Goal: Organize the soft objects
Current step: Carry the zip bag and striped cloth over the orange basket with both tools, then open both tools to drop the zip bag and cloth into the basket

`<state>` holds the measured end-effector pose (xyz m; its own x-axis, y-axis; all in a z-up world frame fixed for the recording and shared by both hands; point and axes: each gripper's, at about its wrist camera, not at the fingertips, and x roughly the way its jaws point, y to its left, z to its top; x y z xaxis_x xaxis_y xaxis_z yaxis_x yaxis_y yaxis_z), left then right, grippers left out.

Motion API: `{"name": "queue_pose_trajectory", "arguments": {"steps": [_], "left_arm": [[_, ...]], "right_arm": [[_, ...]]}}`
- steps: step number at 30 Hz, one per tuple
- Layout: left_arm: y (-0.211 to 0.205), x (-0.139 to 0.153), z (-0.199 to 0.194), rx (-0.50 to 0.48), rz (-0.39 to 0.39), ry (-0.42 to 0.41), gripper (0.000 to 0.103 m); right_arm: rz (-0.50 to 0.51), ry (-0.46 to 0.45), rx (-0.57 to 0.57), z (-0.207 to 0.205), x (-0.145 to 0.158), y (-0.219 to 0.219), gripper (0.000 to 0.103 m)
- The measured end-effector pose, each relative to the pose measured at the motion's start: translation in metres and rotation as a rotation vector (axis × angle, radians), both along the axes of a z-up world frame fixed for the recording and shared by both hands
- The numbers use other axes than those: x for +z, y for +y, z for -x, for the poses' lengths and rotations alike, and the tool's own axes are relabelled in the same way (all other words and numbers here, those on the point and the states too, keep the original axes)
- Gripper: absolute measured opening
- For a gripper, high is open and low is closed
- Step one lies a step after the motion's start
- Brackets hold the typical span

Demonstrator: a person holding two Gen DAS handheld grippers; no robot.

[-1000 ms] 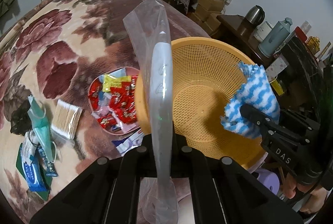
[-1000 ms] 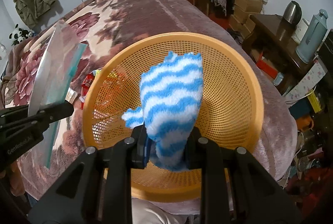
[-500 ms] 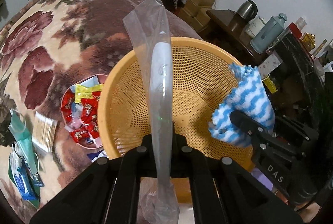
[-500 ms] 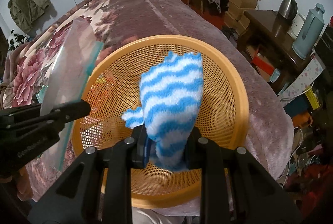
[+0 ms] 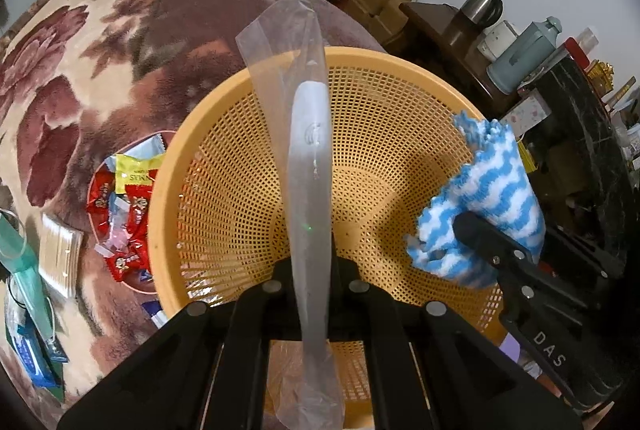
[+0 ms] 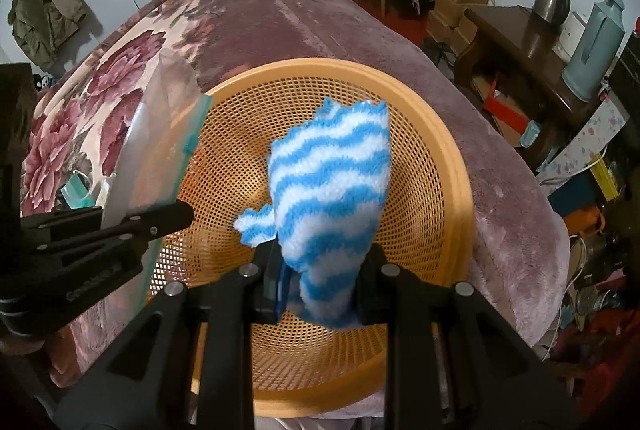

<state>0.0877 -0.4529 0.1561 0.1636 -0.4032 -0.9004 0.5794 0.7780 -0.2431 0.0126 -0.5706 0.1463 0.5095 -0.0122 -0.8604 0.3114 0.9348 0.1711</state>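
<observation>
Reading "DAS", right tongs [image 5: 468, 226] pinch sock [image 5: 496, 190].

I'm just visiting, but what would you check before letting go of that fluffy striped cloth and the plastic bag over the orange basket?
1. Right gripper shut on striped cloth: ok.
2. Left gripper shut on plastic bag: ok.
3. Cloth above orange basket: ok.
4. Bag above basket: ok.
5. Basket bottom free of other things: ok where visible.
6. Basket steady on floral blanket: cannot tell.
</observation>
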Motion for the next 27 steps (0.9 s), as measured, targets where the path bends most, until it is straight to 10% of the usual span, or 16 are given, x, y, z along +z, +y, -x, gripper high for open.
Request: {"name": "queue_pose_trajectory", "arguments": {"steps": [13, 14, 16, 19, 27], "left_arm": [[-0.012, -0.010, -0.009, 0.009, 0.010, 0.026, 0.007], [-0.011, -0.010, -0.009, 0.012, 0.011, 0.028, 0.011], [-0.008, -0.008, -0.010, 0.022, 0.016, 0.028, 0.055], [-0.001, -0.003, -0.011, 0.064, -0.004, -0.028, 0.080], [0.013, 0.004, -0.013, 0.089, -0.018, -0.050, 0.101]], "right_arm": [[-0.029, 0.001, -0.022, -0.005, -0.003, -0.009, 0.027], [-0.044, -0.008, -0.023, -0.005, -0.003, -0.010, 0.028], [-0.069, 0.002, -0.022, -0.006, -0.006, -0.011, 0.045], [-0.071, 0.000, -0.052, -0.003, -0.007, -0.014, 0.065], [-0.059, -0.024, -0.067, 0.003, 0.004, -0.016, 0.082]]}}
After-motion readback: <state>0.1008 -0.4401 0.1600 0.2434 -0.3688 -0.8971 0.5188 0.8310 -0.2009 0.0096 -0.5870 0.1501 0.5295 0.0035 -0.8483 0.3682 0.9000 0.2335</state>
